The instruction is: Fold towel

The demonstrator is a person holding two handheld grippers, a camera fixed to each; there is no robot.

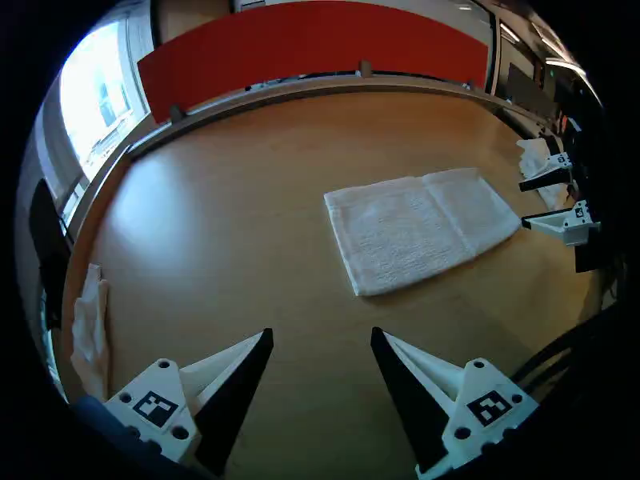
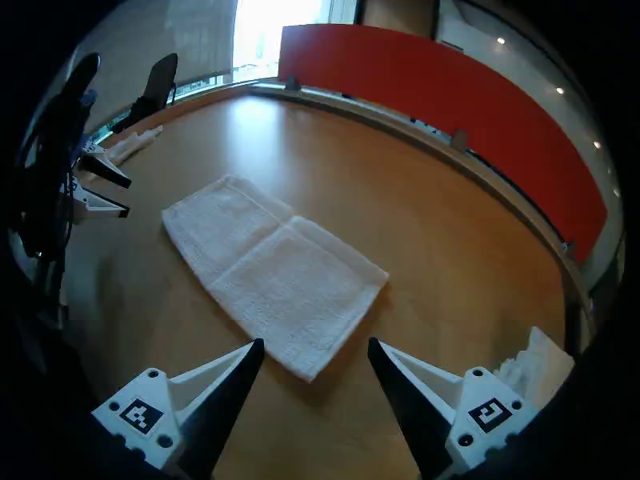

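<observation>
A white towel (image 1: pixel 420 226) lies flat on the wooden table, folded into a long rectangle with a crease across it. My left gripper (image 1: pixel 322 338) is open, above bare table a short way from the towel's near edge. In the left gripper view my right gripper (image 1: pixel 522 205) is off to the right, open, its tips just at the towel's far end. In the right gripper view the towel (image 2: pixel 272 268) lies ahead, its near corner between the open fingers of my right gripper (image 2: pixel 314 344). My left gripper (image 2: pixel 126 198) appears far left, open, beside the towel's other end.
A red divider panel (image 1: pixel 312 44) stands along the back of the table (image 1: pixel 240 200). Another white cloth (image 1: pixel 90 328) lies at the table's edge, seen also as a white cloth (image 2: pixel 538 364) in the right gripper view. A dark chair (image 2: pixel 156 84) stands by the window.
</observation>
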